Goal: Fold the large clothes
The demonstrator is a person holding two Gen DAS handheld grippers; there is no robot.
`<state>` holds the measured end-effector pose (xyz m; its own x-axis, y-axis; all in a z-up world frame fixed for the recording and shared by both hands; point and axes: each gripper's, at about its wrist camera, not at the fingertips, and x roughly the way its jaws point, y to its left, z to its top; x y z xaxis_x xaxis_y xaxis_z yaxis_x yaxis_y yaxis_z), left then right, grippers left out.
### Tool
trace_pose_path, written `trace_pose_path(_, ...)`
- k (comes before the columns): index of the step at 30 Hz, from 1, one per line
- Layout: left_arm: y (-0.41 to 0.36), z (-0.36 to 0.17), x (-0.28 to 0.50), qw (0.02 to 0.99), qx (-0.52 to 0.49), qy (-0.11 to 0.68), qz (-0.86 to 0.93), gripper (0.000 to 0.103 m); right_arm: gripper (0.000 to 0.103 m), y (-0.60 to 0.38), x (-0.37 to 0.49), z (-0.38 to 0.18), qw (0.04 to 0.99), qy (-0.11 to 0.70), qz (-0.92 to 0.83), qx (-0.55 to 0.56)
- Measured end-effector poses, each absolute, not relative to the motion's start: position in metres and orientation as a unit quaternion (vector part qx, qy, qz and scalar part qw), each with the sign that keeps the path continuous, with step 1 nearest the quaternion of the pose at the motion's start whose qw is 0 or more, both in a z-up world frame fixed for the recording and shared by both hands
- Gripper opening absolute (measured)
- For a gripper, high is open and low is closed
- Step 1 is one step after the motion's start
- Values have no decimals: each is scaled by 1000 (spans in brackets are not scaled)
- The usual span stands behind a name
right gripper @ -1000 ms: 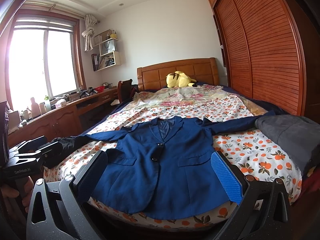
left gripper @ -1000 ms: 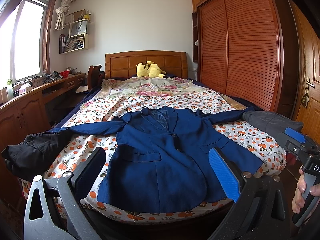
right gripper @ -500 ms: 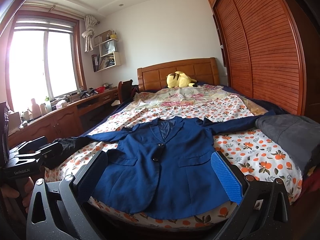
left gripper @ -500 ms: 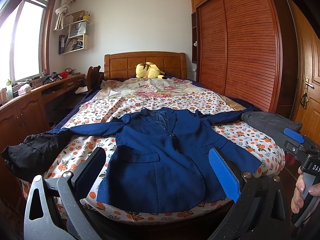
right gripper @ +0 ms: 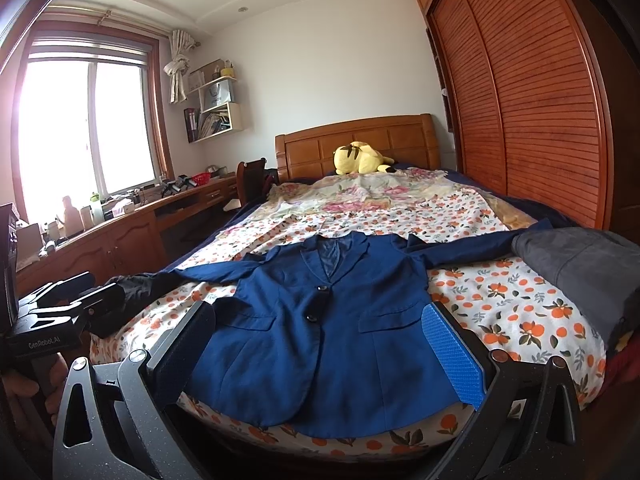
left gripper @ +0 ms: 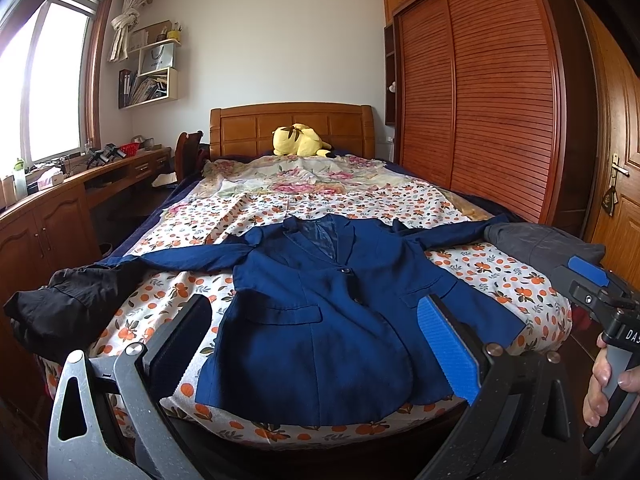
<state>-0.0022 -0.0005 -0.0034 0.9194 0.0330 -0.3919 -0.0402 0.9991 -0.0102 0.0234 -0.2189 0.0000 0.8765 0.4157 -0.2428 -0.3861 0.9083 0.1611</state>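
A navy blue blazer (left gripper: 304, 280) (right gripper: 320, 280) lies flat and front-up at the foot of the bed (left gripper: 500, 280). It is buttoned, and both sleeves are spread out to the sides. My left gripper (left gripper: 318, 344) hovers open just short of the blazer's hem, nothing between its fingers. My right gripper (right gripper: 320, 352) is open in the same way, a little to the right. A hand holds each one: the right gripper (left gripper: 592, 292) shows at the left view's edge, and the left gripper (right gripper: 60, 308) shows at the right view's edge.
A black garment (left gripper: 68, 304) hangs over the bed's left corner and a grey one (right gripper: 580, 264) lies on its right side. A yellow plush toy (left gripper: 298, 142) sits by the headboard. A slatted wardrobe (left gripper: 480, 100) lines the right wall and a desk (left gripper: 60, 216) the left.
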Motion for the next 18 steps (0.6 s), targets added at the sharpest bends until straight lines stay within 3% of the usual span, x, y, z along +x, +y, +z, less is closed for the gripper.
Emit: trace_pose_path(18,25,-44,31,966,-20,253,47,103,103,-195,56,-3,966,132,221,19)
